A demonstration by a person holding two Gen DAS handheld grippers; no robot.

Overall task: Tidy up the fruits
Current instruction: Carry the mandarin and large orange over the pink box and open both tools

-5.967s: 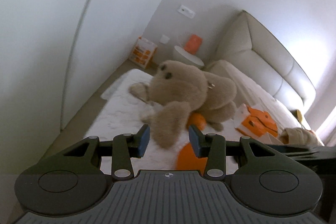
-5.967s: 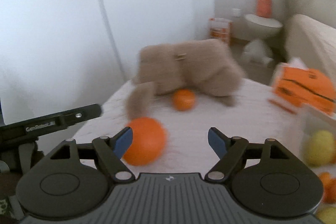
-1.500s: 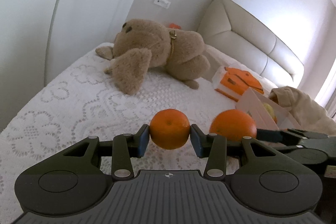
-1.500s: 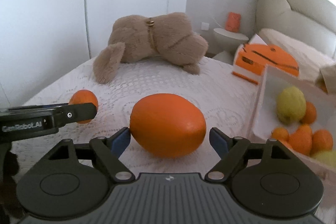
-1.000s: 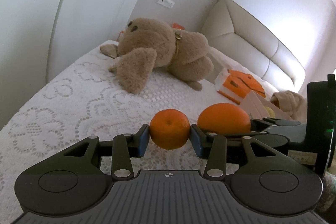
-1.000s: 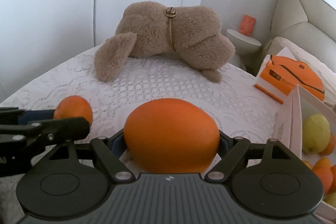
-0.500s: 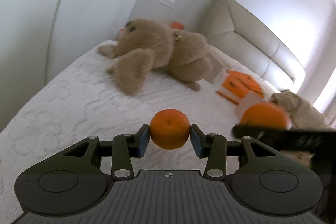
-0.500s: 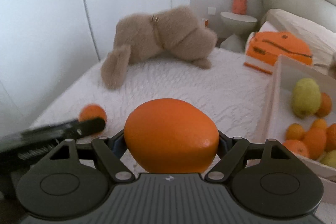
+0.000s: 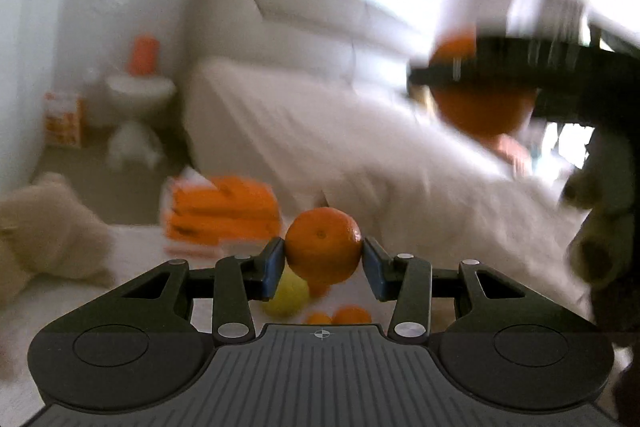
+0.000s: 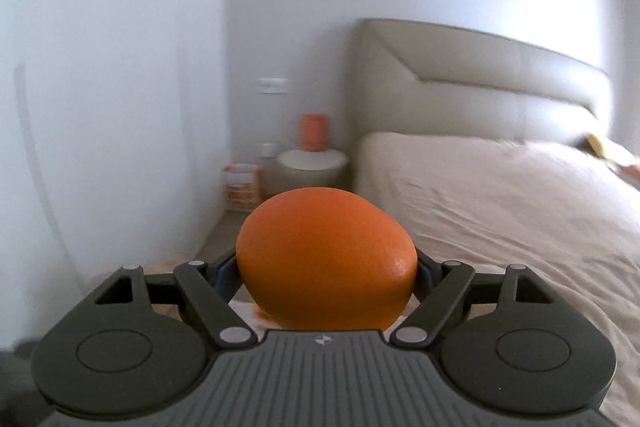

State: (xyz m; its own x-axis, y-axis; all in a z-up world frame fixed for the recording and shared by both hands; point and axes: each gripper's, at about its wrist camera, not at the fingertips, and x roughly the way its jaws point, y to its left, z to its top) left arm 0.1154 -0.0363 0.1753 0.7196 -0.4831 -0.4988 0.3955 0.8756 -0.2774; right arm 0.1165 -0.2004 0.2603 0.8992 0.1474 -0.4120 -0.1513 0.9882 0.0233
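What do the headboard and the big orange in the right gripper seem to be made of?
Headboard: probably padded leather or faux leather, going by its smooth beige panels, stitched seams and soft sheen. Big orange: a finely pitted, matte peel with a faint highlight; whether it is real fruit or plastic cannot be told.

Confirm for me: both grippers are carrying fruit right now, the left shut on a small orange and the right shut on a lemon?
Not quite. The right gripper is shut on a large orange, not a lemon, as the right wrist view shows. The rest holds: the left gripper is shut on a small orange.
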